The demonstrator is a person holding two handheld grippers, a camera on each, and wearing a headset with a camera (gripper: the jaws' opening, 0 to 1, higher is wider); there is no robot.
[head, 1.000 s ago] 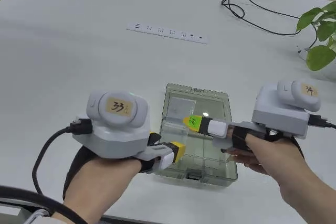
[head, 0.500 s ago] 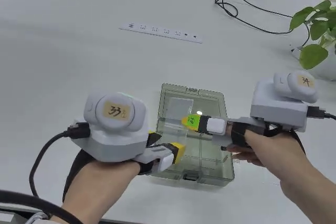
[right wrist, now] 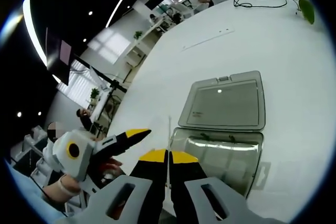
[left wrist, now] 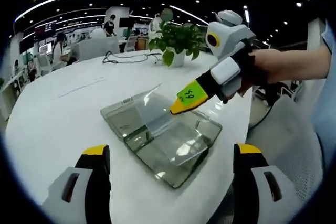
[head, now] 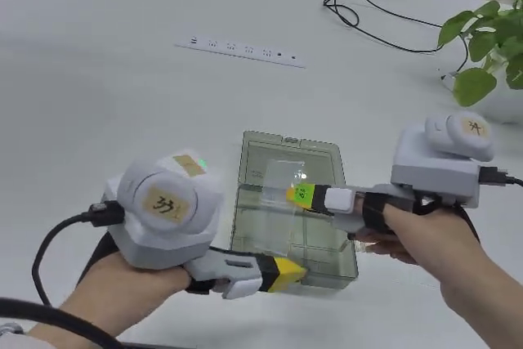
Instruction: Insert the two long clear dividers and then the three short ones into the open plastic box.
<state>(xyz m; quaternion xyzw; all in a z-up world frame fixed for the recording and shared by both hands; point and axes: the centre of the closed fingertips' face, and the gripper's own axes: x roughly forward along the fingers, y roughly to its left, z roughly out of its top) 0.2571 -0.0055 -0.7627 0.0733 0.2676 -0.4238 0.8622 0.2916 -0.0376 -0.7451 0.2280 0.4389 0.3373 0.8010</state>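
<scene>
The clear plastic box (head: 245, 230) lies open on the white table, its lid (head: 290, 149) folded flat behind it. My right gripper (head: 304, 195) hovers over the box's middle, shut on a thin clear divider (head: 282, 176) that stands above the tray. In the right gripper view the divider (right wrist: 169, 129) shows edge-on between the closed yellow tips (right wrist: 168, 157), with the box (right wrist: 220, 156) just beyond. My left gripper (head: 278, 274) sits at the box's near edge, pointing right. In its own view the left gripper (left wrist: 170, 153) is open and holds nothing, facing the box (left wrist: 163, 135).
A white power strip (head: 241, 51) lies farther back on the table. A black cable (head: 359, 10) loops at the far right. A green plant (head: 482, 46) stands at the right edge. In the left gripper view people and desks are behind the table.
My left gripper has drawn back from the box's left side to its near edge and turned to point right. The right gripper holds the divider over the box much as before.
</scene>
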